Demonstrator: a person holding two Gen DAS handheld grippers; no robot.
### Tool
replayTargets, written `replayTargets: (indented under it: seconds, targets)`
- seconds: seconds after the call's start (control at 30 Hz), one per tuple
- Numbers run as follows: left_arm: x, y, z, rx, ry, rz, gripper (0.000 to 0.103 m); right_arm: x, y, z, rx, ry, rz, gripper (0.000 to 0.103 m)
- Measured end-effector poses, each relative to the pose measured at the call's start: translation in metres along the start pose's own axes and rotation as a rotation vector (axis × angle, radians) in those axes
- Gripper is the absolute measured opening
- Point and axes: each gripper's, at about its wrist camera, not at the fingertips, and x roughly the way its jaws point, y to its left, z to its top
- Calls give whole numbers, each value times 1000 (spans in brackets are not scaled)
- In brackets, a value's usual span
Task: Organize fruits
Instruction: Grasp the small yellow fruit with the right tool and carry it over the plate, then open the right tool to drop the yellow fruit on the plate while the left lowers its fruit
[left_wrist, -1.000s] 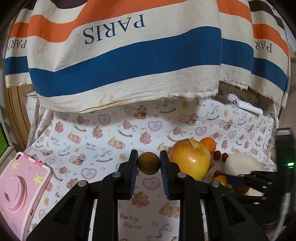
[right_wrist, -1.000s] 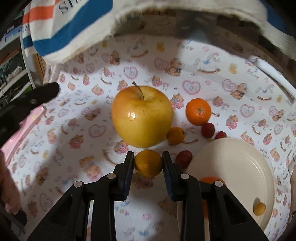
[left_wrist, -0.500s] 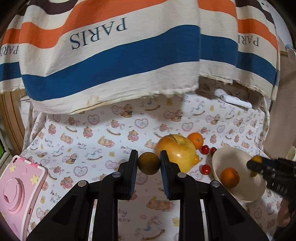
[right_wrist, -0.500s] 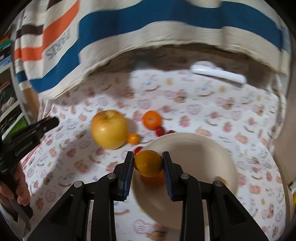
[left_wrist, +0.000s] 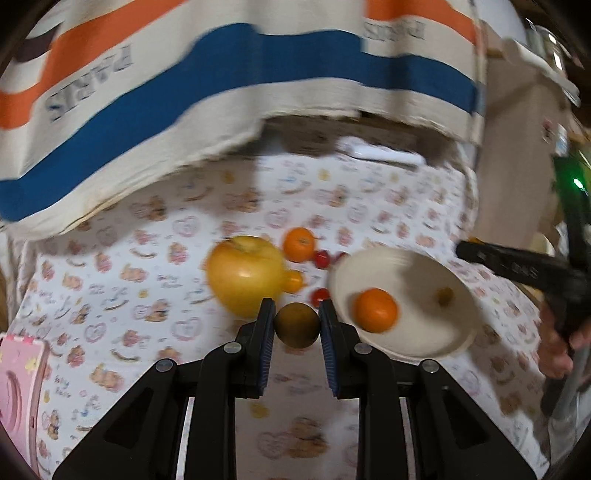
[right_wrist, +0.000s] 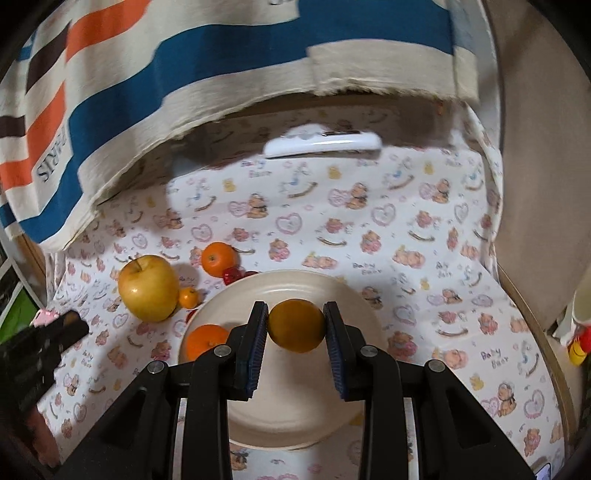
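Note:
My left gripper (left_wrist: 296, 325) is shut on a small dark olive-brown round fruit (left_wrist: 296, 324), held above the cloth just left of the cream plate (left_wrist: 454, 295). My right gripper (right_wrist: 296, 326) is shut on a small yellow-orange citrus (right_wrist: 296, 326) and hangs over the same plate (right_wrist: 354, 295). An orange (right_wrist: 207, 341) lies in the plate at its left, and in the left wrist view a small dark fruit (left_wrist: 445, 295) lies there too. A big yellow apple (right_wrist: 148, 288), a second orange (right_wrist: 218, 258), a tiny orange fruit (right_wrist: 188, 297) and red cherry tomatoes (right_wrist: 231, 275) sit left of the plate.
A bear-print cloth (right_wrist: 369, 229) covers the table. A striped "PARIS" fabric (right_wrist: 184, 66) hangs over the back. A white remote-like object (right_wrist: 321, 144) lies at the rear. A pink toy box (left_wrist: 18, 391) stands at the left edge. A small bottle (right_wrist: 578, 349) stands at far right.
Both grippers have moved right with their fruits. The right gripper has gone from beside the apple to over the plate. The left gripper now sits closer to the plate's left rim.

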Motion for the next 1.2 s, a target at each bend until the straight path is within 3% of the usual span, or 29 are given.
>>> replayTargets:
  seconds: [0.3,0.73,1.2]
  targets:
    - [11,-41,8,67,34,-44,23,17,-15,-5,57,105,9,32]
    - [44,-88,7,145,125,-108,23,28,-24,-10,94,176,21,32]
    - [71,-93,-10,164,180,-123,23,43,-30,-18,138,269,36,32]
